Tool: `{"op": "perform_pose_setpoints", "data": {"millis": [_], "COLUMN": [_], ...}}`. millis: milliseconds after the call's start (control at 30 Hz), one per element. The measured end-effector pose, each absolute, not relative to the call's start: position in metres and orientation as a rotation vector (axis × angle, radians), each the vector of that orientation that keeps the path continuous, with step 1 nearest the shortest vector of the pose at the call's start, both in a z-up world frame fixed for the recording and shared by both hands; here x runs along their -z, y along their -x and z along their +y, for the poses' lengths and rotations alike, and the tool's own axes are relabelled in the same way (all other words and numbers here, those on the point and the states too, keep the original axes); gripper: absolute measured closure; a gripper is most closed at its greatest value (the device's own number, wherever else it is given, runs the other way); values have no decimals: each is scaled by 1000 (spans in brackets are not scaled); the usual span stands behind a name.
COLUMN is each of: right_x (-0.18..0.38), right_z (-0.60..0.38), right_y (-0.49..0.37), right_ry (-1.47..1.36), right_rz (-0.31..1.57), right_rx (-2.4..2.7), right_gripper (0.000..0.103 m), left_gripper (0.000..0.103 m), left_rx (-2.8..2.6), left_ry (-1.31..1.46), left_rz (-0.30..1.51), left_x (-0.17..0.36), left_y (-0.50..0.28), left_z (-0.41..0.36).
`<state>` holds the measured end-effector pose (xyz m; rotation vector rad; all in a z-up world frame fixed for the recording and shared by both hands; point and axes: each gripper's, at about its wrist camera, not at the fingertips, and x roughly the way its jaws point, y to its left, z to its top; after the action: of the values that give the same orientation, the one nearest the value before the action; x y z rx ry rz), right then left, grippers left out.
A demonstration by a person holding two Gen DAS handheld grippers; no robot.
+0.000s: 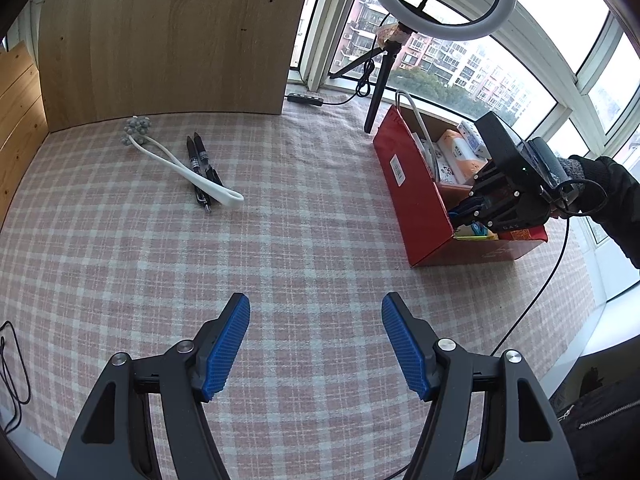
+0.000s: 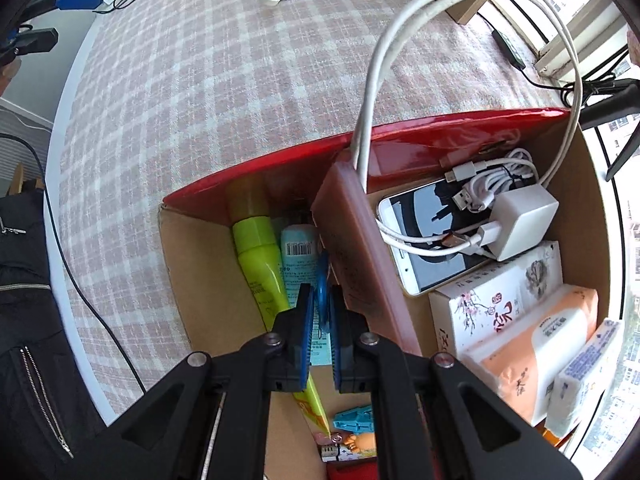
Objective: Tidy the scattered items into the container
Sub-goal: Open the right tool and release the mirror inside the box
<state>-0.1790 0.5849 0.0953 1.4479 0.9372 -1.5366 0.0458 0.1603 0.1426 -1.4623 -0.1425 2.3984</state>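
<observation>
Up front in the left wrist view, the left gripper (image 1: 316,340) hovers with jaws wide over the checked tablecloth (image 1: 280,220); two black pens (image 1: 200,168) and a white massager (image 1: 176,160) lie touching at far left, while the right gripper (image 1: 464,216) dips into the red box (image 1: 412,200) at right. Then the right wrist view: the right gripper (image 2: 320,328) sits inside the box (image 2: 280,168), jaws narrow, pinching a thin blue item (image 2: 322,280) above a green tube (image 2: 260,256), left of a phone (image 2: 424,236) and charger (image 2: 524,220)
</observation>
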Motion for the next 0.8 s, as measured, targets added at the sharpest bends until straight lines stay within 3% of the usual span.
{"op": "perform_pose_setpoints", "data": {"millis": [100,333,800], "right_x": [-102,-119,-85], "right_z": [593,648,674], "right_y": [180,185,200], "right_ry": [-1432,-1500,-1658], "right_rz": [932,690,681], "right_rx": [1558,1653,1667], "right_gripper": [94,94,94], "left_gripper": [37,37,37], "left_rx": [-2400,-2408,-2412], "left_ry": [1462,1463,1467], "left_rz": [-146,-154,-152], "left_x": [-143,-141,-141], "left_y": [-46,-46,-44], "left_z": [159,155,157]}}
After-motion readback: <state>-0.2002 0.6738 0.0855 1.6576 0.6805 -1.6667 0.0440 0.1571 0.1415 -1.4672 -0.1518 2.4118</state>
